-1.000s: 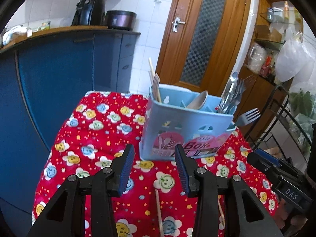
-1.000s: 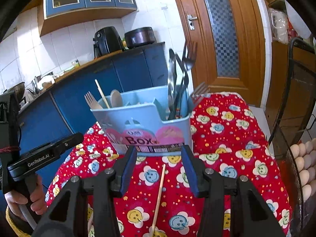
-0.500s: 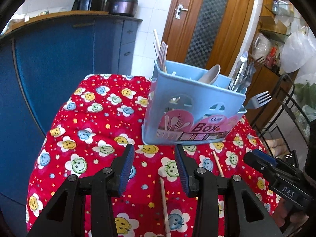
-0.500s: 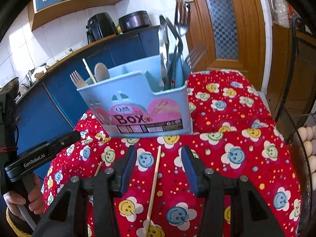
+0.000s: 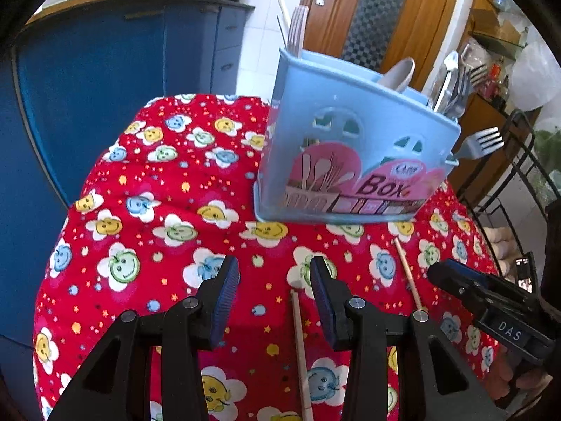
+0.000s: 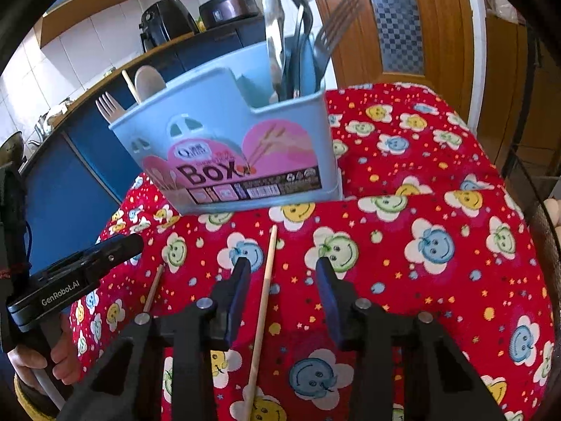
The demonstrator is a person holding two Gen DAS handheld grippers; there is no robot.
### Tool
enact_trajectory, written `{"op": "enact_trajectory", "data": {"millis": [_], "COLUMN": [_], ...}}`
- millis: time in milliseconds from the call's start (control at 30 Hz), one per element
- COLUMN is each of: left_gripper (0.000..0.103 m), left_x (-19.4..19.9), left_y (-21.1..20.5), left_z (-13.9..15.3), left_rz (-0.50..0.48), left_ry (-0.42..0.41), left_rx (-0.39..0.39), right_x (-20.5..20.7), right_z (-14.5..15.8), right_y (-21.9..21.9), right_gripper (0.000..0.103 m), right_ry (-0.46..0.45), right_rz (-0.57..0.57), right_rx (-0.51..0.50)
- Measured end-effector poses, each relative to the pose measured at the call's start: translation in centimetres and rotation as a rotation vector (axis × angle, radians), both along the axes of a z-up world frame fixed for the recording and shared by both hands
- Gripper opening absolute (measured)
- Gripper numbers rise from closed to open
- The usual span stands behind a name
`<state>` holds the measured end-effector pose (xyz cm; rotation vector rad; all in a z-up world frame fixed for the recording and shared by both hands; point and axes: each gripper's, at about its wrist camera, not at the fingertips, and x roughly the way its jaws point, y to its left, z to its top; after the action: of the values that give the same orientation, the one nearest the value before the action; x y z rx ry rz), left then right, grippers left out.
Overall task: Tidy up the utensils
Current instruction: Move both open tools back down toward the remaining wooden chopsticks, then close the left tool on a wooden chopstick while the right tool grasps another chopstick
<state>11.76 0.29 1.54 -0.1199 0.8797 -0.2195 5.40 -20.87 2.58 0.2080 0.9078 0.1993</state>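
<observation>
Most utensils stand in the blue box [image 6: 238, 147] at the far side of the table, two chopsticks [image 6: 261, 310] lie loose on the red cloth [image 6: 438, 182] near it, left gripper [image 5: 275, 300] open and empty, right gripper [image 6: 282, 296] just narrowing, one chopstick between, unclamped.

The utensil holder [image 6: 231, 154] stands on the tablecloth [image 6: 438, 182], at the far side, and the counter [image 6: 87, 161] is behind it. In the holder, the metal cutlery [image 6: 294, 35] stands in the right compartment, and the wooden fork [image 6: 108, 105] and the wooden spoon [image 6: 149, 79] stand at the left end. Two chopsticks lie on the cloth before the holder, well apart: one chopstick [image 6: 263, 301] passes between the fingers of the right gripper [image 6: 284, 280], and the other chopstick [image 6: 154, 287] lies to its left.
</observation>
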Motion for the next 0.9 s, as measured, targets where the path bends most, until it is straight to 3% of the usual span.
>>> {"op": "enact_trajectory", "data": {"millis": [200,533,667,900], "left_gripper": [0.043,0.043,0.043,0.043], "left_x": [-0.4,-0.9,-1.1,-1.6], "left_y": [-0.4,-0.7,-0.8,-1.0], "left_z": [-0.9,-1.8,-1.8,-1.8], "left_rz": [-0.024,-0.034,-0.039,-0.067], "left_ry": [0.034,0.067,0.070,0.079], "left_rx": [0.014,0.021,0.031,0.049], "right_x": [0.2,0.5,0.5,0.0], "right_z": [-0.7,-1.8,-1.8,-1.7], "right_y": [0.5,1.5,1.9,1.2], "right_gripper": [0.037,0.022,0.008,0.006], "right_ry": [0.032,0.075,0.084,0.096], "right_rz": [0.014,0.026,0.044,0.045], "right_rx": [-0.004,-0.052,-0.033,0.042]}}
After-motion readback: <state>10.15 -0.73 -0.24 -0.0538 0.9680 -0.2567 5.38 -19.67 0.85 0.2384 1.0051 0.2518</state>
